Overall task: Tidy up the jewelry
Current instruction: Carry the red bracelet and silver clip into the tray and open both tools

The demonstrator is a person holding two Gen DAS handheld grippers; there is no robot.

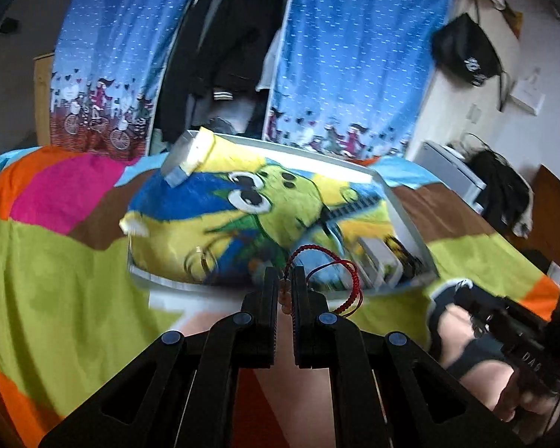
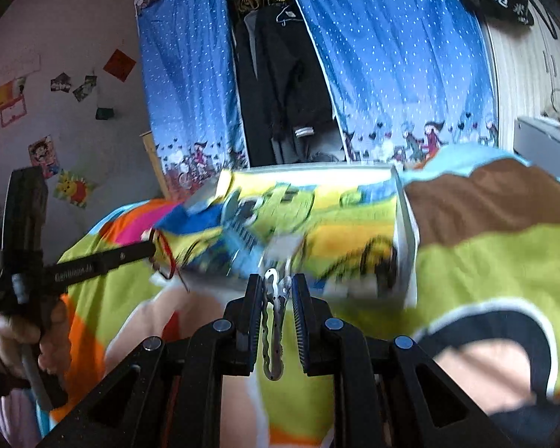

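Observation:
My left gripper [image 1: 284, 274] is shut on a red braided cord bracelet [image 1: 349, 265], whose loops stick out above and to the right of the fingertips. It hangs over the near rim of a white tray [image 1: 407, 220] lined with a cartoon-print cloth [image 1: 280, 205]. Gold hoops [image 1: 201, 261] lie on that cloth at the near left. My right gripper [image 2: 277, 283] is shut on a silver wavy-edged clip [image 2: 274, 321] that runs lengthwise between the fingers, just short of the tray [image 2: 405, 231]. In the right wrist view, the left gripper [image 2: 151, 250] and bracelet [image 2: 168, 257] show at the left.
The tray rests on a bright patchwork bedspread [image 1: 56, 280]. A grey box [image 1: 183, 156] sits at its far left corner and white dividers [image 1: 377, 257] at its near right. A blue curtained wardrobe [image 2: 392, 56] stands behind. A person's bare legs [image 1: 291, 392] lie under both grippers.

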